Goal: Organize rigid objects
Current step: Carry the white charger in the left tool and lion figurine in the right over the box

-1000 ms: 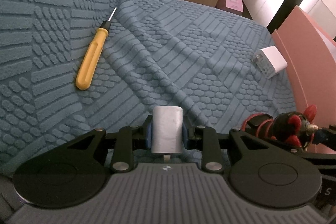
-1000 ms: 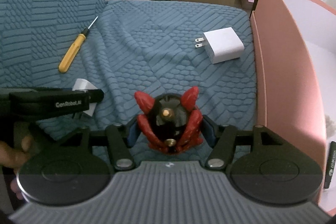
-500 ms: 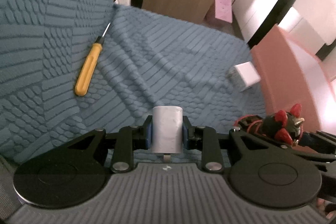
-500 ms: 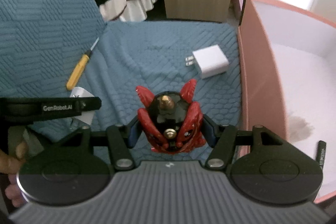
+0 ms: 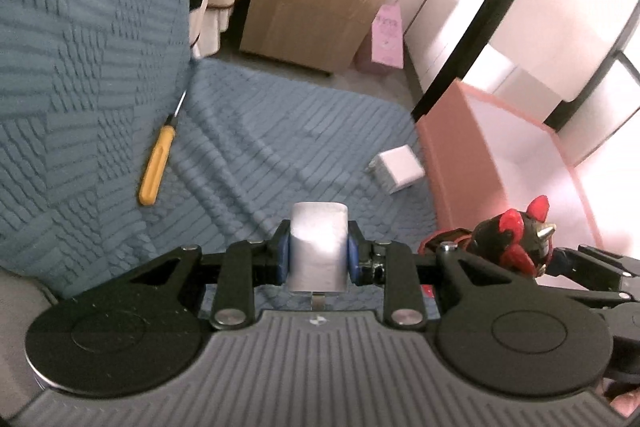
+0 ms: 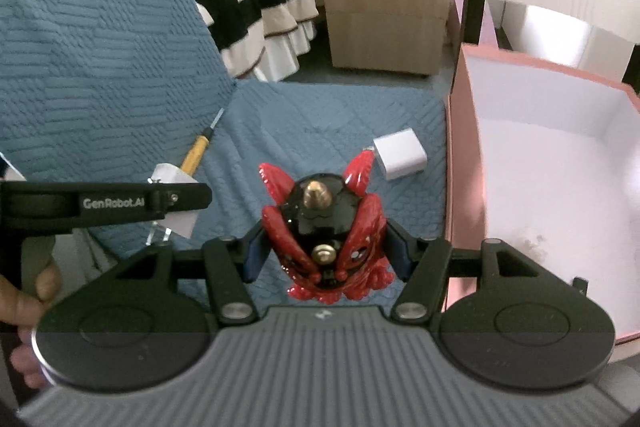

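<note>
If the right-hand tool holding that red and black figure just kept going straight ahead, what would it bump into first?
Probably the white charger lying on the blue textured cover, just ahead of the right tool and its red and black figurine. The pink box sits off to the right. Depth is hard to judge.

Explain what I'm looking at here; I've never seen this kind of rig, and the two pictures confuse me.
There is no robot. A person carries a hand-held gripper in each hand, and each has a fisheye camera looking forward along its two fingers.

In the left wrist picture, the left hand-held gripper is shut on a white charger. In the right wrist picture, the right hand-held gripper is shut on a red and black figurine.

Below both lies a blue textured cover. On it lie a yellow-handled screwdriver and a second white charger. To the right stands an open pink box with a white interior.
</note>
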`<state>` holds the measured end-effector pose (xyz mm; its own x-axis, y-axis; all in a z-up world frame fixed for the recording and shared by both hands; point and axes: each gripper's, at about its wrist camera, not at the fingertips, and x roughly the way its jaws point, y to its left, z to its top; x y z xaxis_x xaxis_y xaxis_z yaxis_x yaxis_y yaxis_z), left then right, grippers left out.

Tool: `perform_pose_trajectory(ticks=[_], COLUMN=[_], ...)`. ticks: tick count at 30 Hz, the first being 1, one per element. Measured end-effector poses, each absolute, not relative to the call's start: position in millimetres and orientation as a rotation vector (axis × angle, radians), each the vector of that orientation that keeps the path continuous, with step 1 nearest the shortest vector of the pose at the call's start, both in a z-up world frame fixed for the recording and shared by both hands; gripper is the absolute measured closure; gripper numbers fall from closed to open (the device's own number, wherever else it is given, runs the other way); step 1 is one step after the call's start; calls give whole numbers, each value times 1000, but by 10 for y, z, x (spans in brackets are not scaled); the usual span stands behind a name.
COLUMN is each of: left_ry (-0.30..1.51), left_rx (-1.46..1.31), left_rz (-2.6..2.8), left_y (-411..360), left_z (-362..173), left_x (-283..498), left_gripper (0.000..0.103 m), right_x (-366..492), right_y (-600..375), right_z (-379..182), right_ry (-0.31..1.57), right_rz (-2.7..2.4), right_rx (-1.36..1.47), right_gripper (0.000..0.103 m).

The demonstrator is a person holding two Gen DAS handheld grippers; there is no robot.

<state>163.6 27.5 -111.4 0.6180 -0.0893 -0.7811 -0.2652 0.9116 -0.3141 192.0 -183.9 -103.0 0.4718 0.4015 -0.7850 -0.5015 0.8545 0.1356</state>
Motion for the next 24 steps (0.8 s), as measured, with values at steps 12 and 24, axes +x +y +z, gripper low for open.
perform_pose_trajectory(ticks=[12,24], left_ry=[826,775], left_rx=[-426,-393], left_rz=[48,-30], left_y=[7,-550], left_z=[-579,-230], left_x=[1741,2009], left_gripper=[71,71], right_x=[1934,2065], right_y=[-2103,-2543], right_z=[-507,-202], right_ry=[809,715], right_rz=[548,492], right_rx=[-73,-40], right_gripper=[40,40])
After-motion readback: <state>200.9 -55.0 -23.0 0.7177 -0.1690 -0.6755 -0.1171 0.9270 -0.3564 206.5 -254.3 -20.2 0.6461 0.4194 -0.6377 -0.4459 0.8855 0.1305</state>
